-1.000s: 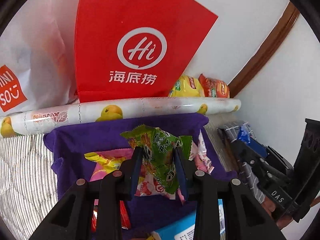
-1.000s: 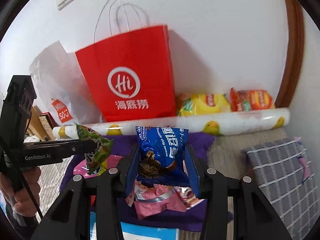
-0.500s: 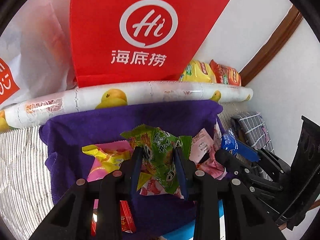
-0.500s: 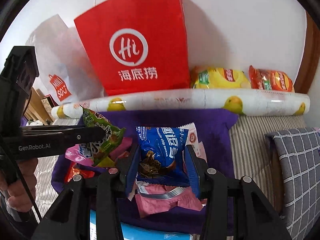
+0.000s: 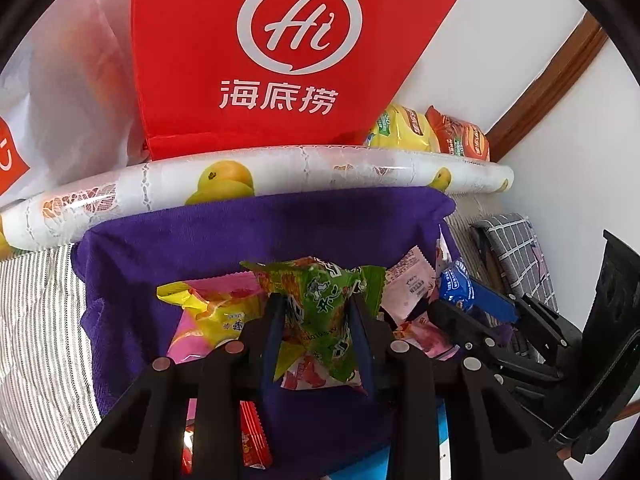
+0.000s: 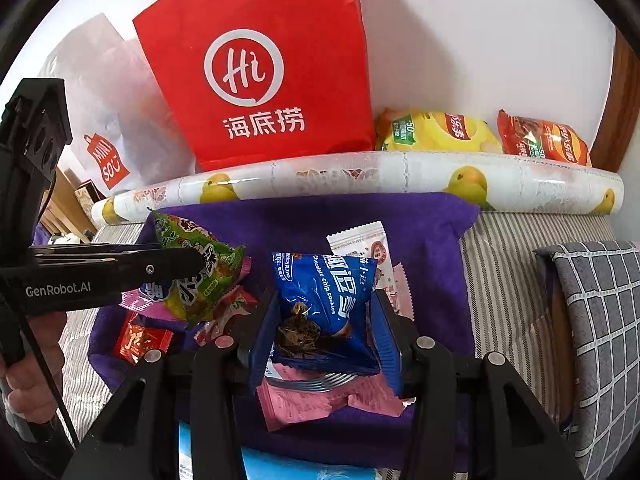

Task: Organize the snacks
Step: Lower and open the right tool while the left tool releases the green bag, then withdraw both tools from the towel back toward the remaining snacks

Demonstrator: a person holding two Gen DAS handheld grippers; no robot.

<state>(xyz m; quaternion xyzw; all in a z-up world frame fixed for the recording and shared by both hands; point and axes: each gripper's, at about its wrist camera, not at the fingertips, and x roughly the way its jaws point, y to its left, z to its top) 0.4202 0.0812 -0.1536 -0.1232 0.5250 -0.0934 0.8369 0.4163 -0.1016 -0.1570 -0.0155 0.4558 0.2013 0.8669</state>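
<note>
My left gripper is shut on a green snack packet, which hangs just above a pile of packets on a purple cloth. The right wrist view shows that same green packet at the left, clamped in the black fingers. My right gripper is shut on a blue chocolate-chip cookie packet, low over pink packets. In the left wrist view the right gripper comes in from the right. A yellow packet and a small red one lie in the pile.
Behind the cloth lies a fruit-printed roll, then a red paper bag and a white shopping bag against the wall. Yellow and orange chip bags sit back right. A grey checked cushion lies on the striped bedding at right.
Both grippers have sunk toward the purple cloth, each still gripping its packet. The right gripper has come closer to the pile in the left wrist view.
</note>
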